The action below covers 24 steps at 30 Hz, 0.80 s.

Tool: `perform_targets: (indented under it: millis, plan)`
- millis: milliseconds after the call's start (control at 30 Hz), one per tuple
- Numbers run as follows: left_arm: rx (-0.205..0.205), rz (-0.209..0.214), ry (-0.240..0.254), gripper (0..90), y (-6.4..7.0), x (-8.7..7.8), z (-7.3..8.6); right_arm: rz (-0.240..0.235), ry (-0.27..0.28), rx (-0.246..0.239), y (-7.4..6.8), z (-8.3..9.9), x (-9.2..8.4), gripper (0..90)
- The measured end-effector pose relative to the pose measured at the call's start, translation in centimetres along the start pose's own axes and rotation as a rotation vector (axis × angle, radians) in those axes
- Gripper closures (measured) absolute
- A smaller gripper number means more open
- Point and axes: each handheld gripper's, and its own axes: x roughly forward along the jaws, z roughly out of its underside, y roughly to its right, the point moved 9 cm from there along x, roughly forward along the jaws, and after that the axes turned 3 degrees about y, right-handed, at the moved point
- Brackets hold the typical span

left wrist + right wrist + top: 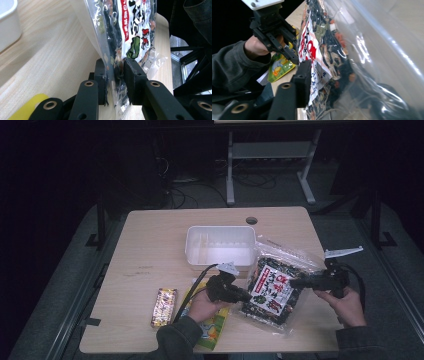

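- Currently my left gripper point(115, 75) clamps the snack bag's point(274, 287) lower left edge; bag tilted up off the table point(150, 245), just right of the white tub point(220, 245)
- My right gripper point(295, 283) at the bag's right side; one jaw against the label; grip: cannot tell

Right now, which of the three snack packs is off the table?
The clear seaweed snack bag with the white and red label: both claws are at it. The small bar pack and yellow-green pouch lie flat.
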Motion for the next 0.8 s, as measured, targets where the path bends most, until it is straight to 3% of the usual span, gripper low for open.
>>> perform_targets:
  millis: [100, 133, 233, 433, 567, 733, 800]
  plan:
    - [0.010, -0.009, 0.007, 70.4, -0.1, -0.1, -0.1, -0.019, 0.000, 0.000, -0.4, -0.2, -0.3, 67.2]
    - [0.011, -0.015, 0.011, 68.8, -0.1, -0.2, -0.1, -0.048, 0.014, 0.003, -1.0, -0.5, -0.6, 70.8]
    - [0.015, -0.055, 0.023, 63.2, -0.4, -0.3, -0.2, -0.085, 0.023, -0.007, -2.1, -0.9, -0.9, 75.0]
    - [0.017, -0.096, 0.049, 54.3, -0.7, -0.9, -0.7, -0.056, 0.025, -0.050, -3.3, -1.6, -1.2, 75.9]
    - [0.027, -0.131, 0.044, 48.4, -0.7, -1.7, -0.7, -0.013, 0.034, -0.086, -4.1, -2.4, -1.7, 76.1]
    - [0.034, -0.169, 0.039, 37.4, -0.6, -2.8, -0.3, 0.016, 0.054, -0.111, -4.8, -3.0, -2.3, 76.3]
    - [0.035, -0.178, 0.044, 37.1, -0.6, -3.0, -0.2, 0.019, 0.055, -0.115, -4.9, -3.1, -2.3, 76.4]
